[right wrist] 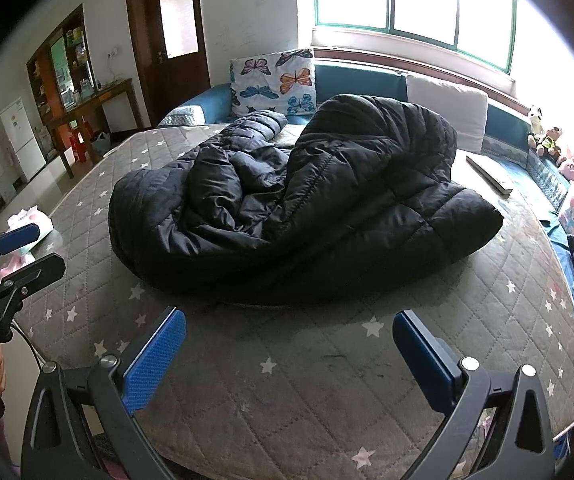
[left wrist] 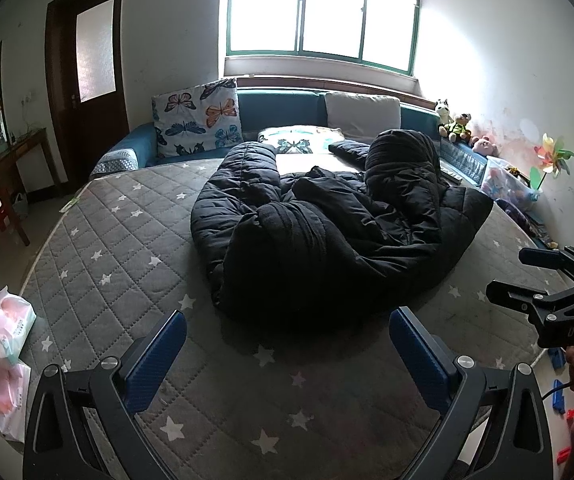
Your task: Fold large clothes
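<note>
Grey star-quilted mattress (left wrist: 127, 240) carries a crumpled black padded coat (left wrist: 319, 232) at its middle. Left tongs (left wrist: 287, 356) and right tongs (right wrist: 289, 354) hover near it, both released and empty.

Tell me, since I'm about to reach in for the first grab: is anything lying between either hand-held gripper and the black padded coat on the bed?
Nothing visible. Only bare star-patterned mattress lies between the open left hand-held gripper, the open right hand-held gripper and the crumpled black coat. The pink packets sit off at the mattress's left edge.
</note>
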### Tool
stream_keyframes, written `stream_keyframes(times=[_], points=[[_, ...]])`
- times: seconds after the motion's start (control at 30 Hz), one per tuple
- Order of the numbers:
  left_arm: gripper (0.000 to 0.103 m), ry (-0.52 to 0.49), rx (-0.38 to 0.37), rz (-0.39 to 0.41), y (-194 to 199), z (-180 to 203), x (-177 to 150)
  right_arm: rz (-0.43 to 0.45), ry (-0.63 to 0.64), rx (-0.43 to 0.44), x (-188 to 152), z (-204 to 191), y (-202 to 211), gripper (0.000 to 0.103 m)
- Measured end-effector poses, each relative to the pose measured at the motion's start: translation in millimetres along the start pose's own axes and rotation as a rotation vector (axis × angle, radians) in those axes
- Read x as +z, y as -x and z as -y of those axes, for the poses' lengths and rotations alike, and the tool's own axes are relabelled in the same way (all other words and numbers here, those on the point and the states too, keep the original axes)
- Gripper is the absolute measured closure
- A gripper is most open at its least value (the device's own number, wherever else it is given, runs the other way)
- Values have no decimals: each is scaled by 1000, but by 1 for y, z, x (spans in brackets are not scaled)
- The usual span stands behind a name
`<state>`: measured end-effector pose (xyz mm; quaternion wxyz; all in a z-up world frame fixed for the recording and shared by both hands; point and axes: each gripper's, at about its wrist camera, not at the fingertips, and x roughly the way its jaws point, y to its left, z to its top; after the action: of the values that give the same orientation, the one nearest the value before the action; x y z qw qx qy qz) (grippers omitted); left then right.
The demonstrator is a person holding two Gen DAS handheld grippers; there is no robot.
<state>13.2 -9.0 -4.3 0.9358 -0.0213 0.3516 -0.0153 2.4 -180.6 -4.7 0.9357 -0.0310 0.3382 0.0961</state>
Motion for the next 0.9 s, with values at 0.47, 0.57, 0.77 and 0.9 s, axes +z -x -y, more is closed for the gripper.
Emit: stream_keyframes(times=[0.47,0.57,0.77,0.9], points=[[0,-2,-1,2,-1,-2,3,-13,11,7,4,-5,-7,0],[0,-5,-1,2,-3,-5,7,-16,13,10,5,-5,-9,0],[0,-11,3,-3,-10,-9,12,-23,15,5,7,-6,-12,0],[0,-30,9,-4,-16,-9,20,-29,25,2,12,-5,-15,0]])
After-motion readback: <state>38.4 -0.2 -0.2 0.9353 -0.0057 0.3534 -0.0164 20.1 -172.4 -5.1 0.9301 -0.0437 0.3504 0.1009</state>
